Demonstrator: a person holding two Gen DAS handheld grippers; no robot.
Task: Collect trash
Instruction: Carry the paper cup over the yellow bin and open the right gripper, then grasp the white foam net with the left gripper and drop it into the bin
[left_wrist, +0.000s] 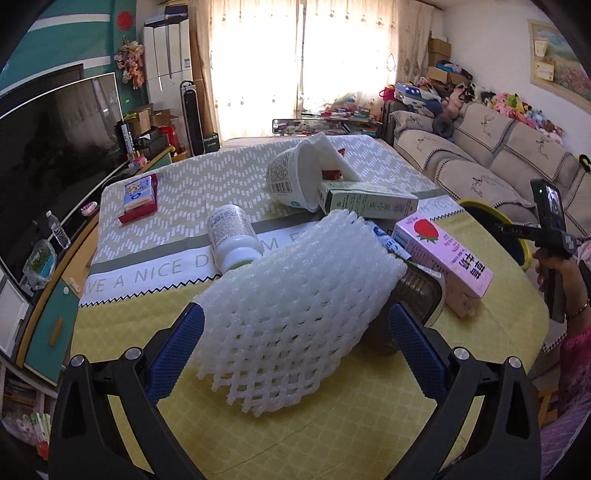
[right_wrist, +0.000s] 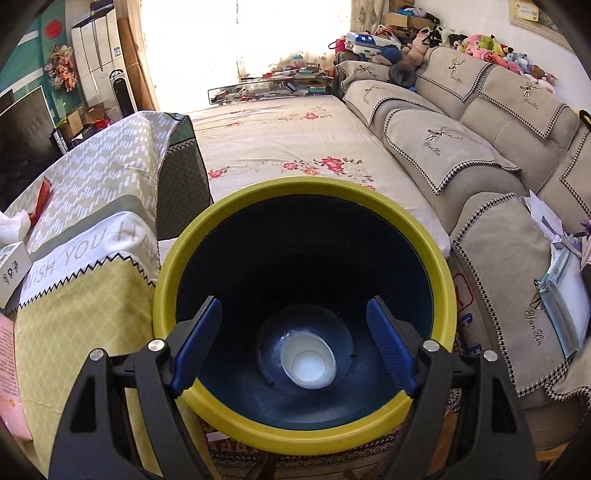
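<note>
Trash lies scattered on the table (left_wrist: 369, 424): a white foam net (left_wrist: 291, 314) nearest you, a pill bottle (left_wrist: 232, 236), a tipped white tub (left_wrist: 295, 177), a green carton (left_wrist: 365, 201) and a pink strawberry carton (left_wrist: 443, 254). Your left gripper (left_wrist: 295, 350) is spread wide with the net between its pads (left_wrist: 177, 350) but not pinched, so ease forward until both pads flank the thick middle of the net, then squeeze gently; it looks soft and may slip if you catch only an edge. Your right gripper (right_wrist: 293, 345) hangs released and empty over the yellow-rimmed bin (right_wrist: 295, 192), where a white cup (right_wrist: 308, 363) already rests at the bottom. Only the right view shows inside the bin; only the left view shows the trash pile, plus the right tool's handle and your hand (left_wrist: 554, 269) at the table's far side.
</note>
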